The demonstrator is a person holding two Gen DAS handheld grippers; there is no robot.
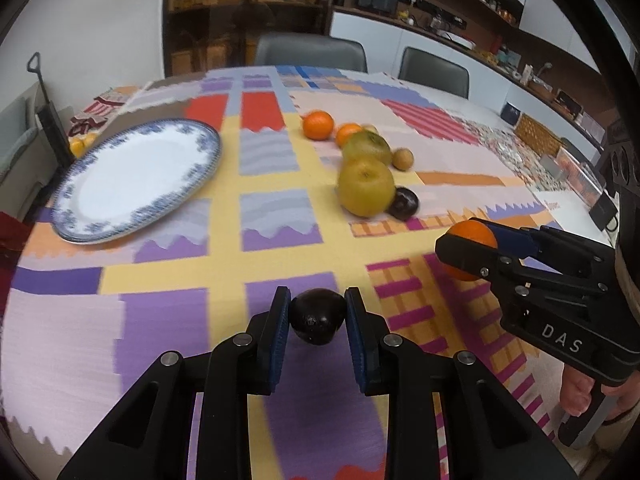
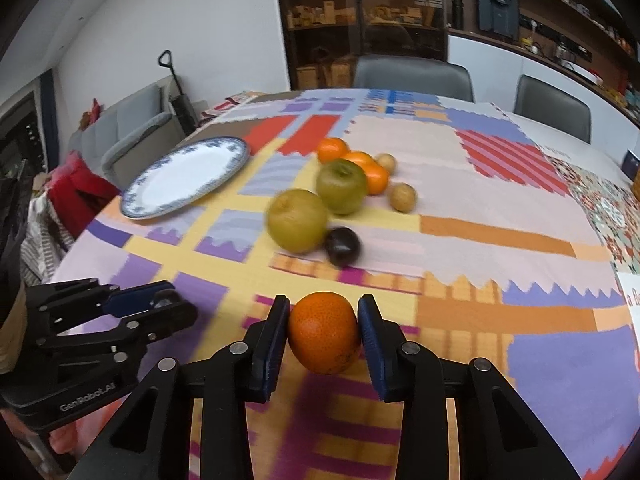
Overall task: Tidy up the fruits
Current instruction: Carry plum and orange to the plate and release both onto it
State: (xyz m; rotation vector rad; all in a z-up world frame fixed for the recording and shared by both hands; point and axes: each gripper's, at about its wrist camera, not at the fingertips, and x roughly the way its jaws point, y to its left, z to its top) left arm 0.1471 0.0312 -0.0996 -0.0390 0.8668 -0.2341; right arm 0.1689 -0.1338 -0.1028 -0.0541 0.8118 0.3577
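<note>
My left gripper (image 1: 318, 312) is shut on a dark plum (image 1: 318, 318) and holds it above the tablecloth. My right gripper (image 2: 324, 324) is shut on an orange (image 2: 324, 332); it also shows in the left wrist view (image 1: 468, 250) at the right. A blue-rimmed white plate (image 1: 136, 180) lies empty at the left; it also shows in the right wrist view (image 2: 188, 176). In the middle of the table lie two green apples (image 2: 298, 220) (image 2: 342, 186), another dark plum (image 2: 342, 246), several oranges (image 2: 332, 149) and two small tan fruits (image 2: 403, 197).
A patchwork tablecloth (image 2: 480, 208) covers the table. Two grey chairs (image 2: 412, 74) stand at the far side. A wicker basket (image 1: 536, 136) and small boxes sit at the right edge. A sofa (image 2: 132, 132) stands at the left.
</note>
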